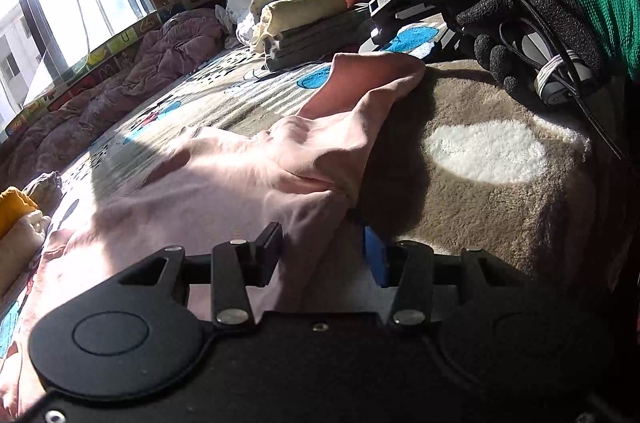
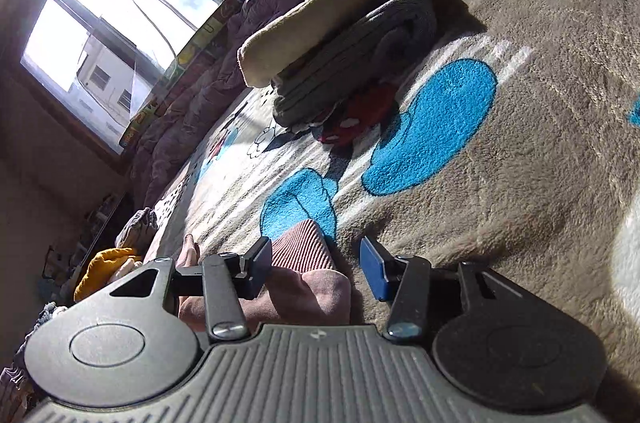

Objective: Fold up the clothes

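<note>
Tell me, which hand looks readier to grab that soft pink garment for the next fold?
Probably the left. The left gripper already has a thick fold of the soft pink garment between its open jaws. The right gripper is open around only the garment's ribbed cuff, at its tip.

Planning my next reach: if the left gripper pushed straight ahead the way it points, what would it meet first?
Most likely the pink garment: its fabric already lies between the open jaws of the left gripper and bunches up just ahead. The brown blanket lies just right of that line; depth is unclear.
</note>
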The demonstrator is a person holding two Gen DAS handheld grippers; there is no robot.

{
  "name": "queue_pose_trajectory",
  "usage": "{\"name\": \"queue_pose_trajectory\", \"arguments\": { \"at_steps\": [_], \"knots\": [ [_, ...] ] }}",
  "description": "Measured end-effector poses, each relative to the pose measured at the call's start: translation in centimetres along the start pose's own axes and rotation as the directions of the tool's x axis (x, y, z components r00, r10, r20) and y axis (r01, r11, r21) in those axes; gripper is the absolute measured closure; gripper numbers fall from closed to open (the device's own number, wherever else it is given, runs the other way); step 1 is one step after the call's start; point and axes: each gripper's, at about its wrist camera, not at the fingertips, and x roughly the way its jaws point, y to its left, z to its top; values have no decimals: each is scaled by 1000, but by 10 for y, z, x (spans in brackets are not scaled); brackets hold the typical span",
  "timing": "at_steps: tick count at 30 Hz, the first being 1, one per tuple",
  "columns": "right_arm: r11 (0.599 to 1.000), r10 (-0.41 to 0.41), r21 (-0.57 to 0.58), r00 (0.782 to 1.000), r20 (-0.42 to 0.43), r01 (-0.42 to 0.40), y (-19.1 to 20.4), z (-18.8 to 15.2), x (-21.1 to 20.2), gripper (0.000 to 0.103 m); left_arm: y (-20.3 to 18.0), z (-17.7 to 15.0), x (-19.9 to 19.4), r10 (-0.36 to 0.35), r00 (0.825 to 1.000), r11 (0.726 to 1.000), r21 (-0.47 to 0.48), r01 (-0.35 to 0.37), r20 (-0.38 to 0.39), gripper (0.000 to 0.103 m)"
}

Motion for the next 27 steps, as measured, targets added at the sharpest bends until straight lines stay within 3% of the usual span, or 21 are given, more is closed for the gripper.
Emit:
{"name": "queue_pose_trajectory", "arguments": {
  "at_steps": [2,4,7,10,12,14,16,19,22,23,24,25,27],
  "knots": [
    [997,-7,-83,999,-33,4,14,-5,5,57,2,1,2,0,1000,1000,-15,0,-4,56],
    [992,-19,-122,999,-47,13,22,-8,6,89,1,2,3,2,1000,1000,-22,-2,-7,55],
    [993,-30,-113,996,80,39,27,-8,-19,89,1,2,3,7,1000,999,-33,-7,-7,55],
    [986,-85,-112,958,274,120,31,-7,-50,89,1,1,3,10,1000,999,-37,-11,-6,55],
    [983,-160,-40,948,276,177,16,-6,-51,83,0,1,2,11,1000,999,-41,-11,-6,55],
    [985,-175,51,958,228,167,-3,-6,-47,76,0,1,2,11,1000,999,-41,-12,-8,56],
    [985,-151,109,966,211,130,-13,-7,-45,51,0,2,1,16,1000,999,-36,-16,-10,55],
    [987,-122,129,975,184,99,-18,-6,-36,43,-2,4,-1,32,999,999,-12,-33,-9,55],
    [990,-113,98,982,154,99,-13,-2,-24,40,-6,7,-3,54,999,998,20,-54,-7,56],
    [992,-112,80,983,144,101,-11,-1,-21,42,-8,8,-2,63,998,997,38,-63,-8,56],
    [993,-109,65,986,127,101,-8,0,-17,58,-10,9,-1,73,997,996,57,-72,-10,56],
    [993,-101,68,989,107,94,-9,0,-14,83,-12,10,0,82,997,994,77,-81,-12,56],
    [993,-93,80,990,101,85,-10,0,-12,88,-15,10,4,99,995,987,132,-96,-17,56]
  ]
}}
